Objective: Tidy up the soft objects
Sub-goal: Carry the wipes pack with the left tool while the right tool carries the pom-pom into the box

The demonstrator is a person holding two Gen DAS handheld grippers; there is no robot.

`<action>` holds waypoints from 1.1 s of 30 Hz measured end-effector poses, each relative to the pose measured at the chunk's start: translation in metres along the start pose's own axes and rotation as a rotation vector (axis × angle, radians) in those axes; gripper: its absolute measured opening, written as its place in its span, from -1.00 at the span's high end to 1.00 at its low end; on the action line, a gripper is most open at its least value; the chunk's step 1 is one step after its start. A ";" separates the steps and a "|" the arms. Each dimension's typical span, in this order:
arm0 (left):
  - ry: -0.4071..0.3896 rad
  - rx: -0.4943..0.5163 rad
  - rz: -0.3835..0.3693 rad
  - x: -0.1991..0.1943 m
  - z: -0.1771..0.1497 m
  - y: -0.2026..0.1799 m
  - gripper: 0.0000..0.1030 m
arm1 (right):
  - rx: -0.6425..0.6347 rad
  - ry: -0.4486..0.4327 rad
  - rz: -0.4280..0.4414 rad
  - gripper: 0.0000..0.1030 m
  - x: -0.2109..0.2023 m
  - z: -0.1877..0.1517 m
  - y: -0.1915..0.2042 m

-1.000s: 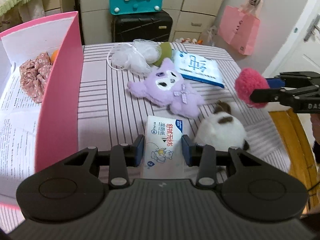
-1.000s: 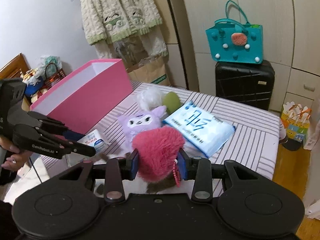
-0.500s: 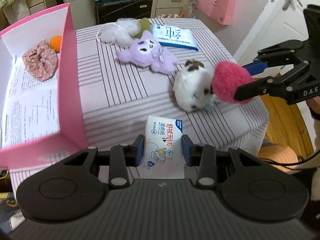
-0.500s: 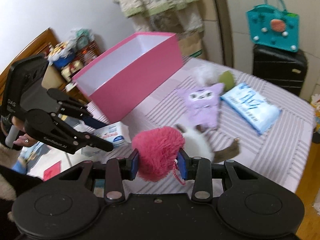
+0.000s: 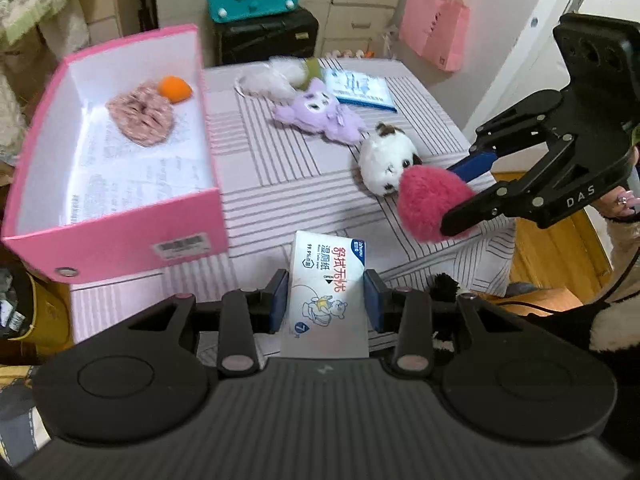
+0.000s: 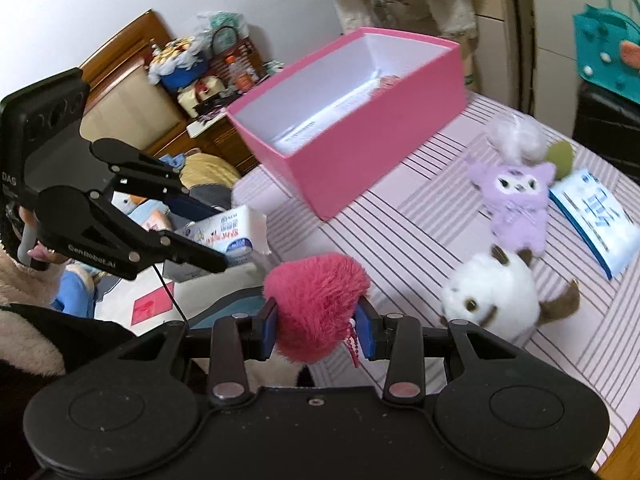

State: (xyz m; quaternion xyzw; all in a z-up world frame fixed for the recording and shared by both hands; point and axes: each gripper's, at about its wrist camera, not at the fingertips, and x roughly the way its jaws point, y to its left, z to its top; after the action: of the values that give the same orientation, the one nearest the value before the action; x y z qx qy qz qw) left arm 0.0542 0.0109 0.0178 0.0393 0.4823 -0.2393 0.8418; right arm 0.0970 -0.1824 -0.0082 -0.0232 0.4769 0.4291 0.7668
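Soft stuff is mid-transfer right now, one item per gripper, both hanging short of the pink box (image 5: 120,216).

Left wrist view: the left gripper (image 5: 326,304) has its fingers pinched on a pack of wet wipes (image 5: 326,288), which sticks straight out past the fingertips. The box sits ahead of the fingers and off to the left, open top, with a scrunchie (image 5: 140,118) and an orange ball (image 5: 174,88) already inside. Ahead and to the right, the right gripper (image 5: 448,208) comes in from the side with a pink pompom (image 5: 430,204) squeezed at its tips. A white plush (image 5: 386,160) and a purple plush (image 5: 320,114) lie on the striped table (image 5: 280,168), further out.

Right wrist view: the pompom (image 6: 316,304) fills the gap between the fingers, firmly clamped. The box (image 6: 360,120) is ahead and a bit left; the left gripper (image 6: 208,240) with its wipes (image 6: 228,232) is left of the fingertips. It's blurry, so I can't tell what's in the box from here.

So I'd say this is the carry step. Next move probably calls for getting each load over the box opening, past the near wall, then letting go, one at a time so the grippers don't bump.
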 end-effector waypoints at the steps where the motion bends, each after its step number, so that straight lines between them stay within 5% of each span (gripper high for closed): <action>1: -0.012 -0.002 0.005 -0.005 -0.001 0.002 0.26 | -0.012 0.002 0.004 0.14 -0.001 0.004 0.004; 8: -0.172 0.012 0.027 -0.038 -0.002 0.031 0.26 | -0.126 -0.041 -0.047 0.14 -0.003 0.033 0.030; 16: -0.237 0.023 0.079 -0.036 0.039 0.085 0.26 | -0.208 -0.152 -0.129 0.14 0.002 0.082 0.039; 25: -0.181 -0.019 0.168 0.027 0.102 0.141 0.26 | -0.325 -0.179 -0.203 0.14 0.051 0.155 0.033; 33: -0.117 -0.108 0.256 0.079 0.142 0.187 0.25 | -0.486 -0.071 -0.365 0.14 0.131 0.203 0.012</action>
State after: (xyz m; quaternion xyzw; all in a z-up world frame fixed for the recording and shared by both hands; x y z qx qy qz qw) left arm 0.2822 0.1054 -0.0030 0.0413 0.4356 -0.1057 0.8930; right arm 0.2562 -0.0013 0.0081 -0.2765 0.3212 0.3864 0.8192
